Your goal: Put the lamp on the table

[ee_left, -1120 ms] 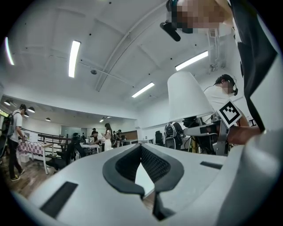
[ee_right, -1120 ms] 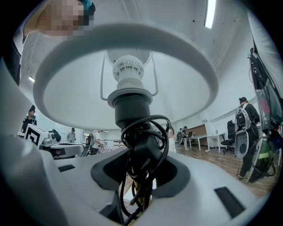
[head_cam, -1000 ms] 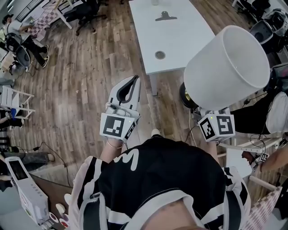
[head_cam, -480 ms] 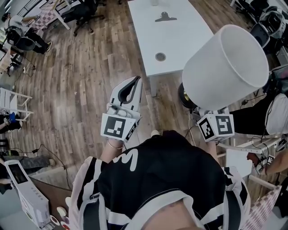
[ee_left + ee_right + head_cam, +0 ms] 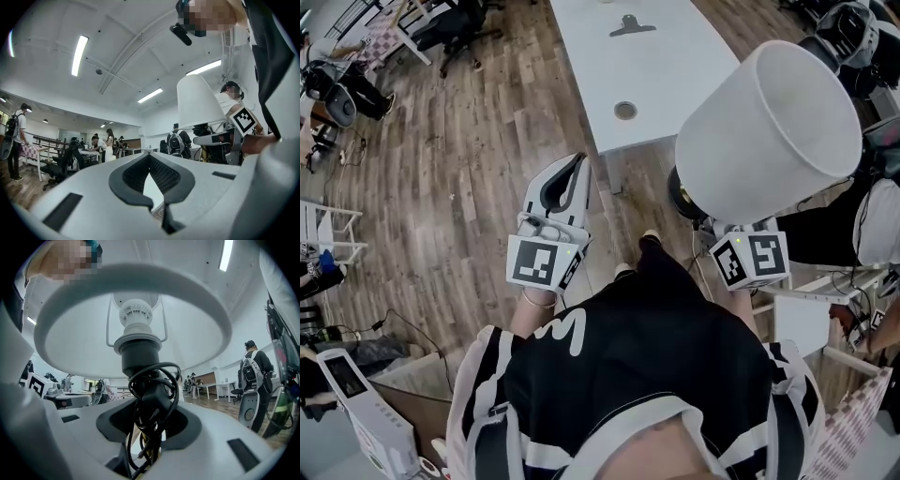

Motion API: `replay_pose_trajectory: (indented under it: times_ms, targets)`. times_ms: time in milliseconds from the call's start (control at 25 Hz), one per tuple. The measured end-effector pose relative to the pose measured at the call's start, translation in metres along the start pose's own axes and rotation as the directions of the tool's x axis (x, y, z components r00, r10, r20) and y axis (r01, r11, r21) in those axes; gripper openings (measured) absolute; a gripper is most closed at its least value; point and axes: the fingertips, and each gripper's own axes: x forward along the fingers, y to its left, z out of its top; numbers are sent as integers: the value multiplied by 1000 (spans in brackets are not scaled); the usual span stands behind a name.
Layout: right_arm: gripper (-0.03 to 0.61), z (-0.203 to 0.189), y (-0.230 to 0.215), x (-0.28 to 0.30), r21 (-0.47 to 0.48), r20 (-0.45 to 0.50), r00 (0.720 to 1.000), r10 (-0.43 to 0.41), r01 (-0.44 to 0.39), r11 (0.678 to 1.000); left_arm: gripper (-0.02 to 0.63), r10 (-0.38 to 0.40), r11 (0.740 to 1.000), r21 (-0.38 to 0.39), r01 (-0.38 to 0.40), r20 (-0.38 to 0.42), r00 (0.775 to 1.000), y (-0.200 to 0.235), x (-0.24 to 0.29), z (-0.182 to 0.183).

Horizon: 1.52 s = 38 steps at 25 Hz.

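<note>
Right hand-held gripper (image 5: 151,408) clamped on lamp (image 5: 769,131) stem — cord (image 5: 157,380) coiled there, left hand-held gripper (image 5: 578,165) closed, empty, table (image 5: 675,56) ahead.

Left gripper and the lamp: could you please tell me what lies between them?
In the head view, wooden floor separates left gripper from lamp; the table edge lies just beyond.

Table (image 5: 675,66) ahead — lamp (image 5: 769,131) right of it, left tongs (image 5: 578,162) left.

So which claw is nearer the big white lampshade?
Right. The right claw grips the lamp's dark stem just beneath the white lampshade; the left claw hangs apart, shut and empty.
</note>
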Motion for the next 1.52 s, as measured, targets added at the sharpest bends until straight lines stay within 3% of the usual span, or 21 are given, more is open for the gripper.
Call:
replay_pose_trajectory:
  times_ms: [480,1520]
  targets:
    - [150,-1,-21,38,8,10,1000,-2,2,1000,0,3,1000,-3,-3,-5,1000,21,40,-7]
    - [150,-5,-159,220,16,5,998,61,-61,998,0,34,999,32,-34,-11,999,84,255,-20]
